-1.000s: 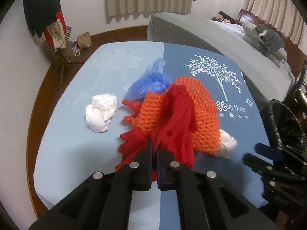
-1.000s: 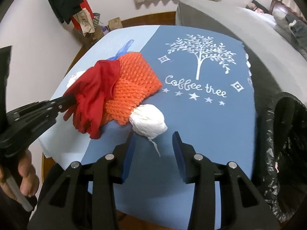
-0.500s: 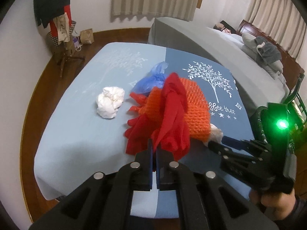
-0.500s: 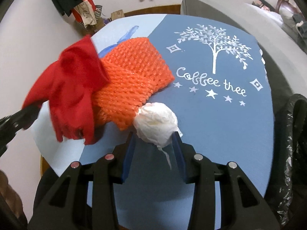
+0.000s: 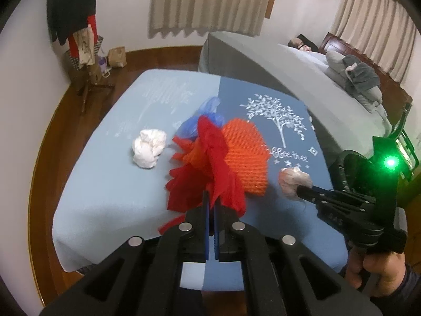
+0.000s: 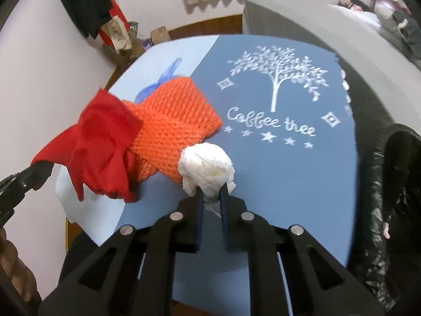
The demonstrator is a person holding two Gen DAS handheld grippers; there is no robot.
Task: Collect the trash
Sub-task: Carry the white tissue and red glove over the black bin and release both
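Note:
My left gripper (image 5: 210, 205) is shut on a crumpled red plastic scrap (image 5: 210, 163), lifted above the blue tablecloth (image 5: 105, 197). Behind the scrap lie an orange foam net (image 5: 244, 152) and a blue plastic bag (image 5: 208, 108). A white paper wad (image 5: 148, 147) sits alone on the left. In the right wrist view my right gripper (image 6: 210, 194) is closing, and its pads pinch the lower part of a second white paper wad (image 6: 208, 166) beside the orange foam net (image 6: 173, 121). The red scrap (image 6: 102, 137) hangs at the left from the left gripper (image 6: 34, 173).
A black trash bag (image 6: 394, 184) stands open off the table's right edge. A grey bed (image 5: 276, 60) lies behind the table, with a person lying at its far end. A coat stand (image 5: 81, 39) with bags is at the back left on the wooden floor.
The left gripper has risen and pulled back with the red scrap. The right gripper moved forward around the white wad and its jaws came together on it.

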